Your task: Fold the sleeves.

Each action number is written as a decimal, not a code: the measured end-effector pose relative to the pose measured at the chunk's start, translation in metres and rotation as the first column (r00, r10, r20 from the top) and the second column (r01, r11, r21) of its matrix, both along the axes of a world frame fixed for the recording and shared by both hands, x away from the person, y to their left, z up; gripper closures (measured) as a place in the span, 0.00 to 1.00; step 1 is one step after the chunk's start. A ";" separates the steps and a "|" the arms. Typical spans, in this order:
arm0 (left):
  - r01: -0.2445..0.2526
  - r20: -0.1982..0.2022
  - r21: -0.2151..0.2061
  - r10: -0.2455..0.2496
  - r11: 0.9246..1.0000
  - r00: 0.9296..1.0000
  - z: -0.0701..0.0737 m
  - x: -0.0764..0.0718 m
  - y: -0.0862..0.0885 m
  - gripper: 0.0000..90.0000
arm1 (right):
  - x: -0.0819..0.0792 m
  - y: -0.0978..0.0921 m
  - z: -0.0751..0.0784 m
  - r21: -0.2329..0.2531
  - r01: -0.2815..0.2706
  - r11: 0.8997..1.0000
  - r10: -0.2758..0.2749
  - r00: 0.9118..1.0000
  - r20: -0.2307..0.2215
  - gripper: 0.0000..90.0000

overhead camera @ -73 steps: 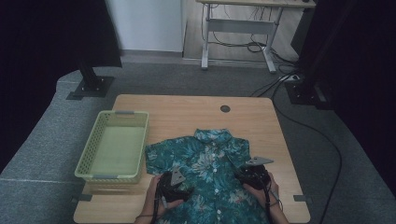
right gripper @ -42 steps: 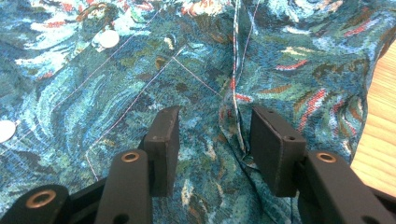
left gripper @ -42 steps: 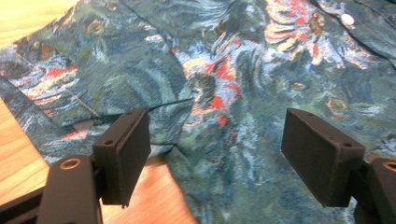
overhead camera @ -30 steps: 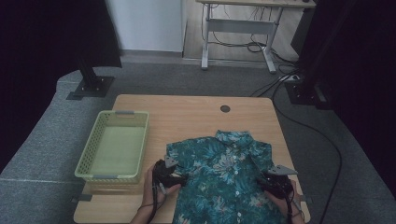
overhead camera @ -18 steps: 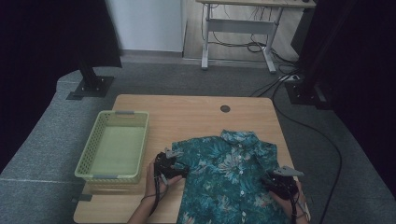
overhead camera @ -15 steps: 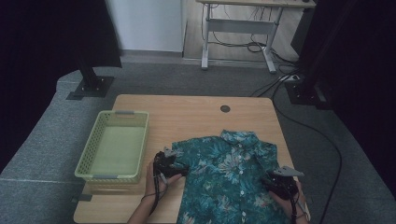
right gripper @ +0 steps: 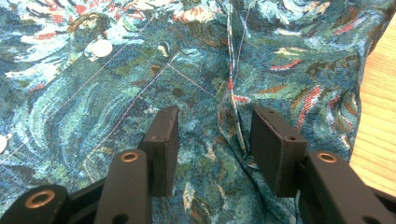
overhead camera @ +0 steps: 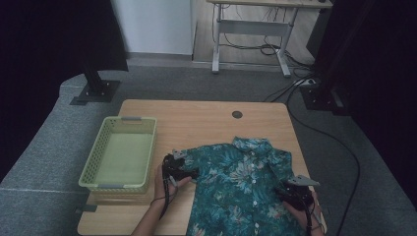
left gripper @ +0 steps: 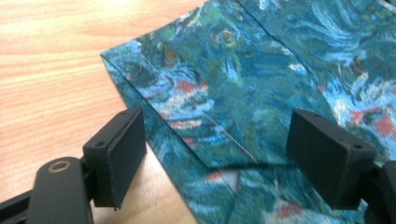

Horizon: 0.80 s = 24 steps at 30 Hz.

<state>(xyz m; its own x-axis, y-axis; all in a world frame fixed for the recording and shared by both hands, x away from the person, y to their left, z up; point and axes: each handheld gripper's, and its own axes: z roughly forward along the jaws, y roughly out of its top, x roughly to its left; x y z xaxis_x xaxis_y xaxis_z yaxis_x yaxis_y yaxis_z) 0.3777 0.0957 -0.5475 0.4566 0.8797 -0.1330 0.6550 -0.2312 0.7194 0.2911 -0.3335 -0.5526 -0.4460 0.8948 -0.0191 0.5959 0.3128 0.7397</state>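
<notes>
A teal shirt (overhead camera: 241, 189) with a leaf print lies flat on the wooden table (overhead camera: 196, 123), collar away from me. My left gripper (overhead camera: 192, 172) sits at the shirt's left sleeve. In the left gripper view the left gripper (left gripper: 219, 140) is wide open, and the sleeve's folded corner (left gripper: 196, 107) lies between the jaws, touching neither. My right gripper (overhead camera: 286, 191) rests on the shirt's right side near the table's front. In the right gripper view the right gripper (right gripper: 217, 126) is open astride a raised crease (right gripper: 233, 102), beside a white button (right gripper: 102, 48).
A pale green plastic basket (overhead camera: 120, 152) stands empty on the left part of the table, close to my left hand. A small dark round grommet (overhead camera: 237, 114) sits near the far edge. Bare wood (overhead camera: 206, 128) stretches beyond the collar. Grey carpet surrounds the table.
Both grippers have moved apart from the shirt's middle to its two sides. The shirt has spread flatter and shifted right. In the last half second the left gripper edged slightly farther away.
</notes>
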 end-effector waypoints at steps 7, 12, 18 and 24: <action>0.004 0.031 0.026 -0.005 1.000 1.000 -0.002 0.005 -0.005 0.29 | 0.000 0.000 0.000 0.000 0.002 1.000 -0.002 1.000 0.001 0.57; -0.004 0.081 0.094 -0.003 0.996 0.997 -0.004 0.004 -0.012 0.38 | 0.000 0.000 0.000 0.001 0.004 1.000 -0.004 1.000 0.002 0.57; 0.033 0.098 0.095 -0.042 0.995 0.994 -0.004 0.002 -0.017 0.59 | 0.000 0.001 0.000 0.001 0.005 1.000 -0.005 1.000 0.002 0.57; 0.041 0.096 0.079 -0.048 0.996 0.994 -0.004 0.003 -0.016 0.73 | 0.000 0.001 0.000 0.002 0.006 1.000 -0.006 1.000 0.003 0.57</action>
